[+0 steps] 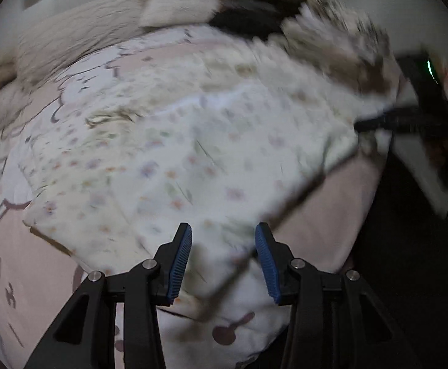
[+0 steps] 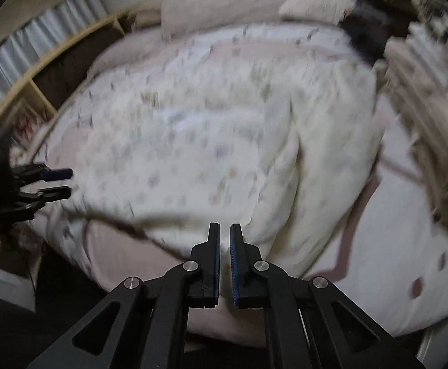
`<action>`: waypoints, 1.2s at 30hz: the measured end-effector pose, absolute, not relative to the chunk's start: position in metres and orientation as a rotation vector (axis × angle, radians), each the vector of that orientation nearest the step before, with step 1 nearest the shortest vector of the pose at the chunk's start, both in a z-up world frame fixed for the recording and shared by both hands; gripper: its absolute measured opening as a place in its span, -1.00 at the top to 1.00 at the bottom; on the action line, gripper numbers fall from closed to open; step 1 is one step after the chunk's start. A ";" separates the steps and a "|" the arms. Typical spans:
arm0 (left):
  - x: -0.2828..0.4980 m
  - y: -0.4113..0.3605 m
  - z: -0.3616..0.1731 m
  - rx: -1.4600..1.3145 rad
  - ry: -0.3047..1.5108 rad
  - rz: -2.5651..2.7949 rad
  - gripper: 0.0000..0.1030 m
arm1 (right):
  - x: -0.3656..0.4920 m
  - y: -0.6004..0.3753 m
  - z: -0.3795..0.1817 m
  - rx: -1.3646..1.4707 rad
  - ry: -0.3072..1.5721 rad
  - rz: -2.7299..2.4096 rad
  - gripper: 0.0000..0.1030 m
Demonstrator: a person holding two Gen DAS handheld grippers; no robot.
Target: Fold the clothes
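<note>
Since the floral garment (image 1: pixel 193 153) spread on the bed (image 1: pixel 316 224) looks thin, soft and light, pinch hems or corners, 1 per tool; left gripper (image 1: pixel 223 255) apart over its near edge, empty; right gripper (image 2: pixel 224 261) nearly together, fabric between pads unclear

One floral garment (image 1: pixel 193 153) lies spread across one bed (image 1: pixel 325 224) with pink-and-white bedding. Two grippers work above it: the left gripper (image 1: pixel 223 255) and the right gripper (image 2: pixel 224 258), each with two fingers. Two pale pillows (image 2: pixel 224 0) sit at the head. One stack of folded clothes (image 2: pixel 430 117) stands at the bedside.
</note>
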State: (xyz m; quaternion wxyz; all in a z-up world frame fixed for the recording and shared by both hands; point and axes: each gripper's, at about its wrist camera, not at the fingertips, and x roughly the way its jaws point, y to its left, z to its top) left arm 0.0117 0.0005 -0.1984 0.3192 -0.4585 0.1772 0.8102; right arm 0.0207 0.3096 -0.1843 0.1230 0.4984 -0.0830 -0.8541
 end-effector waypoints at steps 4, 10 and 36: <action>0.014 0.001 -0.231 -1.263 0.635 2.132 0.10 | 0.039 0.310 -0.206 1.536 -0.214 -2.458 0.90; 0.033 0.000 -0.208 -1.104 0.836 2.133 0.11 | 0.076 0.293 -0.160 1.349 0.326 -2.582 0.89; 0.030 0.024 -0.236 -0.948 1.275 2.029 0.81 | 0.098 0.224 -0.249 0.845 1.859 -1.872 0.61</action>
